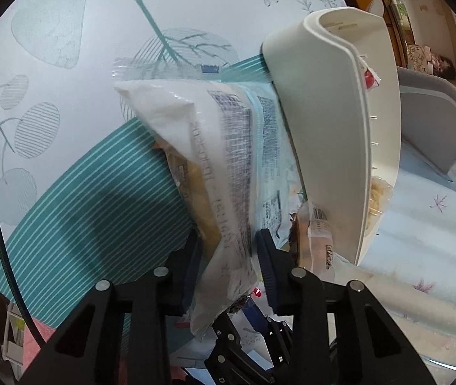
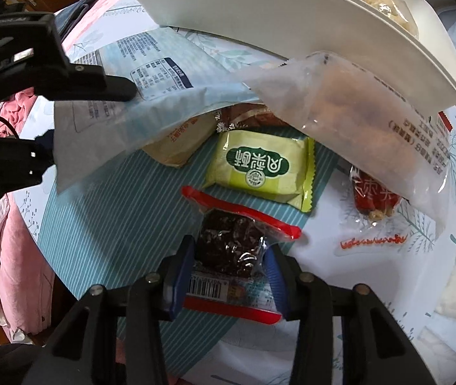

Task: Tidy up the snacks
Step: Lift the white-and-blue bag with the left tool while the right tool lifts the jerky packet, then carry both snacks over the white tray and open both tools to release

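Translucent white snack bag (image 1: 215, 173) is clamped between the left gripper (image 1: 228, 250) fingers in the left wrist view, rising toward 12 o'clock off the leaf-print tablecloth (image 1: 67, 128); a white tray (image 1: 324, 128) stands just beside it at 2 o'clock. Right wrist view: the right gripper (image 2: 229, 256) grips a red-edged packet of dark fruit (image 2: 228, 243) lying on the tablecloth. A green pastry packet (image 2: 260, 166) lies at 12 o'clock, and the white tray holds a pale snack at 1 o'clock.
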A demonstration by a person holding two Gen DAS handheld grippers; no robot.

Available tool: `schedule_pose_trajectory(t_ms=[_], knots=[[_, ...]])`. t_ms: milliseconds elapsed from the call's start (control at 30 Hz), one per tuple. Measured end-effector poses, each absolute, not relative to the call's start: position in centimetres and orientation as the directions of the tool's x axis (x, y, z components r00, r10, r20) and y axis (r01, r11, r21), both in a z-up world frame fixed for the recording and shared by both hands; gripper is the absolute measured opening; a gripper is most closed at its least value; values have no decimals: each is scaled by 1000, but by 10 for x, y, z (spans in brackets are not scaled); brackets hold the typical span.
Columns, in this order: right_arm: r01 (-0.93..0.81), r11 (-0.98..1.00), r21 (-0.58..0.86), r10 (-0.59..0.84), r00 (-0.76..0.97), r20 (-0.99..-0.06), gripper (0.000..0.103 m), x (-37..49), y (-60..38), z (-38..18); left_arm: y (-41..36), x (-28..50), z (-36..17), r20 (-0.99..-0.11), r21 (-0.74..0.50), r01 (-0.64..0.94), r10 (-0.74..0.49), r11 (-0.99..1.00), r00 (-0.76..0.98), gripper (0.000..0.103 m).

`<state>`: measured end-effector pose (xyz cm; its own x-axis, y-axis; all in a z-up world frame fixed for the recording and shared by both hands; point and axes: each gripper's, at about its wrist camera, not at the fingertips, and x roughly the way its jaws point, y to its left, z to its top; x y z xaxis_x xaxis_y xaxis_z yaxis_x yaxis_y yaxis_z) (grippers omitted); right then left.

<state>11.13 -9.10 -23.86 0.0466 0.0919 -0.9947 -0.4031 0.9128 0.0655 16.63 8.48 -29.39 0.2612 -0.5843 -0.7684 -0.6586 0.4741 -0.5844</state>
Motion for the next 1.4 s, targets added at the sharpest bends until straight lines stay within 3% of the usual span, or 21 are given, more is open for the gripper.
schedule_pose_trajectory(t_ms=[233,733,1100,1400], knots=[[-373,924,80,89,7,-996,42,114,-97,-240,96,159,-268,-764,-610,-628,-569,484,303,22],[-427,876,224,228,-43,-973,42,102,-97,-194,110,136,-189,-732,-673,-581,-525,458,434,18],[-472,841,265,350,99,-932,43,127,-99,-122,113,155,-99,-715,-695,-451,-473,560,515,18],[-373,887,271,382,262,-886,43,168,-121,-81,86,220,-57,-737,-647,-322,-459,692,496,18]])
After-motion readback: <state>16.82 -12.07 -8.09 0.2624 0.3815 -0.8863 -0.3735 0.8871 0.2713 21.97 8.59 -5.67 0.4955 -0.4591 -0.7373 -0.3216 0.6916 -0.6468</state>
